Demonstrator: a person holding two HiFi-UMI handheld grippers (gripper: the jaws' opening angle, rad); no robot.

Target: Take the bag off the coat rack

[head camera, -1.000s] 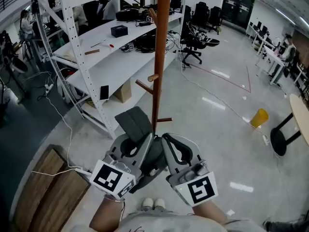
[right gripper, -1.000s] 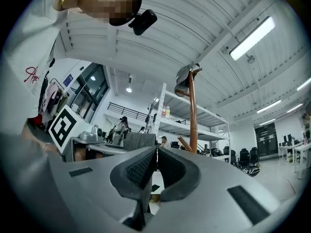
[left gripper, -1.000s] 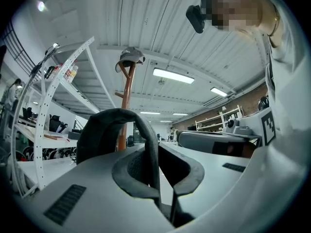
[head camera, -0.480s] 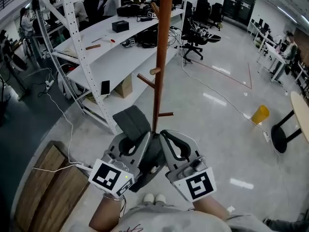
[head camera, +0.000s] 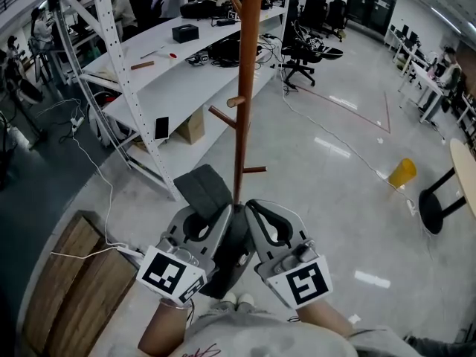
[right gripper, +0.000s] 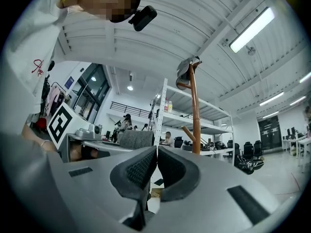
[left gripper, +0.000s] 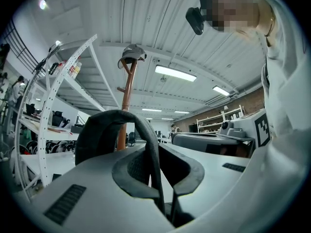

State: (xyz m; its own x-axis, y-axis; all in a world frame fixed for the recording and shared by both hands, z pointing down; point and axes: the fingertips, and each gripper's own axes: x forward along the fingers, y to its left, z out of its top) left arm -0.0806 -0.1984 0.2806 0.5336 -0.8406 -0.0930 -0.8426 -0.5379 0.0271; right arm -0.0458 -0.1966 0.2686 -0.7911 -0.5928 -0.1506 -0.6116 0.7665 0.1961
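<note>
Almost nothing has moved in the last second. The fingers [left gripper: 129, 169] of the left gripper [head camera: 223, 218] stay clamped on the strap of the bag [head camera: 202, 190]. Those of the right gripper [head camera: 256, 213] are pressed together, empty. The 2 grippers sit side by side, with the bag off the pegs, just before the rack [head camera: 242, 117].

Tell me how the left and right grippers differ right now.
The left gripper is shut on the bag's strap; the right gripper is shut with nothing seen between its jaws. The bag juts out ahead of the left gripper, not the right. Both are grey, sit side by side and face the coat rack.
</note>
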